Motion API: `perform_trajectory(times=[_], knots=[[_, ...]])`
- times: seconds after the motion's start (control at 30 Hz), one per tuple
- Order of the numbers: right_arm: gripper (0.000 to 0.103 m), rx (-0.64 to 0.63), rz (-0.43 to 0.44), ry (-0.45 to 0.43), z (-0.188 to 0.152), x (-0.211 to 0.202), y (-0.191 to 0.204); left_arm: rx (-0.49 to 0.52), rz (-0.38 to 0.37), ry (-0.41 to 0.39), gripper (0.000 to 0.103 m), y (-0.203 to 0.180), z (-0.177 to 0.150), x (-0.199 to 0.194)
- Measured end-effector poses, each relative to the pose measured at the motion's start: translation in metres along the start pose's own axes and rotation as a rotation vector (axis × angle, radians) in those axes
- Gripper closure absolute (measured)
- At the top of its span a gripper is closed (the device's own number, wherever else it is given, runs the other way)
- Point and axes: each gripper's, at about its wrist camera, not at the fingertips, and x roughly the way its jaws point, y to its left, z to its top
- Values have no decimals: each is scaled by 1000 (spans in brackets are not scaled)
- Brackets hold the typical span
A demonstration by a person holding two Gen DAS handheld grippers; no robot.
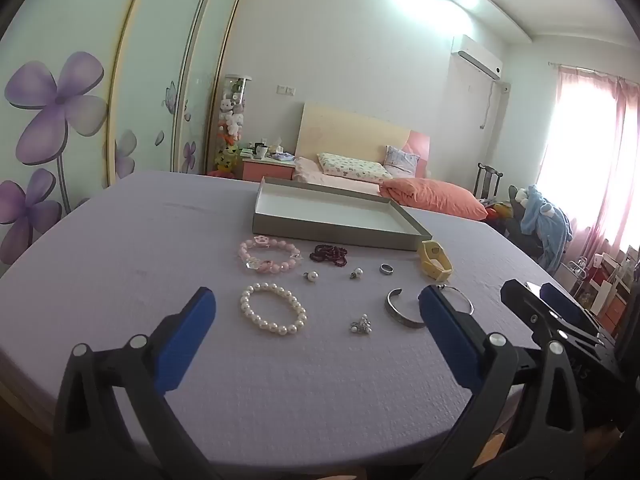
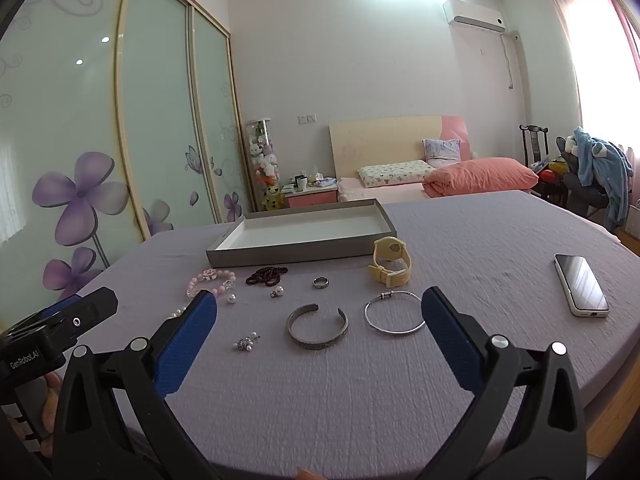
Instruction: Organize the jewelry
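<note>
Left claw (image 1: 316, 312): wide open, holds nothing, hangs over the near part of the desk, tipped down a little.
Right claw (image 2: 320, 312): wide open too, holds nothing, hangs over the near edge, just right of the left claw.
Desk (image 1: 100, 248): has a purple cloth on it; all the jewelry lies on the cloth.
Box (image 1: 336, 211): flat and grey, white inside, at the far edge of the desk, nothing in it.
Pearl band (image 1: 273, 310): a ring of white beads, between the left claw's fingers in the left view, flat on the cloth.
Pink band (image 1: 269, 255): pink beads with a paw charm, just in front of the box, toward its left end.
Dark beads (image 1: 328, 255): a small red-brown heap, right beside the pink band.
Pearl studs (image 1: 311, 276): two small ones, apart, in the middle row.
Ring (image 2: 320, 283): small and silver, near the studs.
Watch (image 2: 390, 260): yellow, by the box's right corner, lying on its side.
Cuff (image 2: 317, 327): an open silver band, in the near row.
Hoop (image 2: 395, 312): a thin silver bangle, just right of the cuff, not touching.
Charm (image 2: 246, 342): a tiny silver and pearl bunch, left of the cuff.
Phone (image 2: 582, 285): flat near the right edge, well apart from the jewelry.
</note>
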Motion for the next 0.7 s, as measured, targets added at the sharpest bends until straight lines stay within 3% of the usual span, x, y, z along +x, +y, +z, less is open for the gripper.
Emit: perform_trajectory(times=[0.7], knots=[[1,7,2,3,-1,1,0,-1,1,6,2,0,0,0]])
